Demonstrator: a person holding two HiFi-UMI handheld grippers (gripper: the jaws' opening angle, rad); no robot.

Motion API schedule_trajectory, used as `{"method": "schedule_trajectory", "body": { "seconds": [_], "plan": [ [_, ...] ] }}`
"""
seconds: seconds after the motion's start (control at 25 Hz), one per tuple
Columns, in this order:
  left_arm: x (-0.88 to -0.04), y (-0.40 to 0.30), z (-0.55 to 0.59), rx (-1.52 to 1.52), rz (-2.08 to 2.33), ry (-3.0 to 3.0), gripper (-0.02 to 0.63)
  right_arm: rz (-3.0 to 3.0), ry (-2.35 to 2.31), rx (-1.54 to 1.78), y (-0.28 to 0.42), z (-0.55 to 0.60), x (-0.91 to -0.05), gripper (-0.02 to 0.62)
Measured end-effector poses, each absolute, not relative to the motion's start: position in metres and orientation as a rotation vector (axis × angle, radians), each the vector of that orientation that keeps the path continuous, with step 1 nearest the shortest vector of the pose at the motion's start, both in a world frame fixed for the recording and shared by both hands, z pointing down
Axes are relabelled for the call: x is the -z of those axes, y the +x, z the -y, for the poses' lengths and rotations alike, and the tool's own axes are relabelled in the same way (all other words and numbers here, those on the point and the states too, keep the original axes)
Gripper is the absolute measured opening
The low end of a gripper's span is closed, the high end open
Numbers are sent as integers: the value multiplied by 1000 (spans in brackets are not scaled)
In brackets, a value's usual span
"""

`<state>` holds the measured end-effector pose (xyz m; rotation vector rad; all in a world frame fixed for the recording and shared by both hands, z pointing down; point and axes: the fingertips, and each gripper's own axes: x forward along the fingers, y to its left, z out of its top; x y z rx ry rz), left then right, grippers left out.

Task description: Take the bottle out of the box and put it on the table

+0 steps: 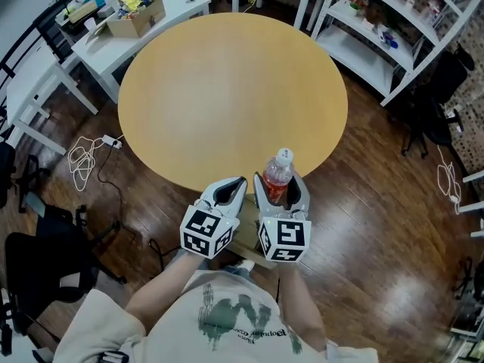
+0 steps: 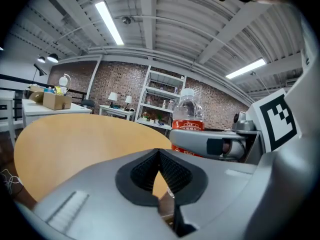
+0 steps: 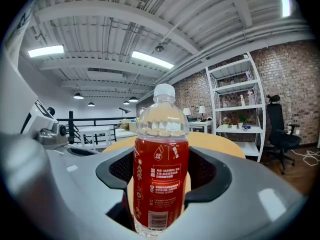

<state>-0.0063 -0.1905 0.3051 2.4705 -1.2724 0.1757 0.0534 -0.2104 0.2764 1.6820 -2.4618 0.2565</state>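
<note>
A clear bottle (image 1: 277, 175) with a red label and white cap stands upright between the jaws of my right gripper (image 1: 280, 190), which is shut on its body. It hangs just off the near edge of the round wooden table (image 1: 227, 89). In the right gripper view the bottle (image 3: 161, 169) fills the gap of the right gripper (image 3: 162, 181). My left gripper (image 1: 229, 193) is close beside it on the left, shut with nothing held; its pads (image 2: 170, 174) meet. The bottle (image 2: 187, 118) shows to its right. A brown box (image 1: 250, 238) peeks out below both grippers, mostly hidden.
A white desk (image 1: 185, 2) with a cardboard box (image 1: 136, 17) stands at the back left. White shelves (image 1: 393, 36) stand at the back right. Black chairs (image 1: 45, 263) are on the left and another chair (image 1: 435, 104) on the right. Cables (image 1: 83, 157) lie on the wood floor.
</note>
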Motion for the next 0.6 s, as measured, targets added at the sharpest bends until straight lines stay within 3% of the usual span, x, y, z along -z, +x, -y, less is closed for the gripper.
{"method": "schedule_trajectory", "body": {
  "seconds": [0.6],
  "plan": [
    [-317,-114,298,-180,1224,2480,-26,2398,1729,-264,-58,318,-303,304]
  ]
}}
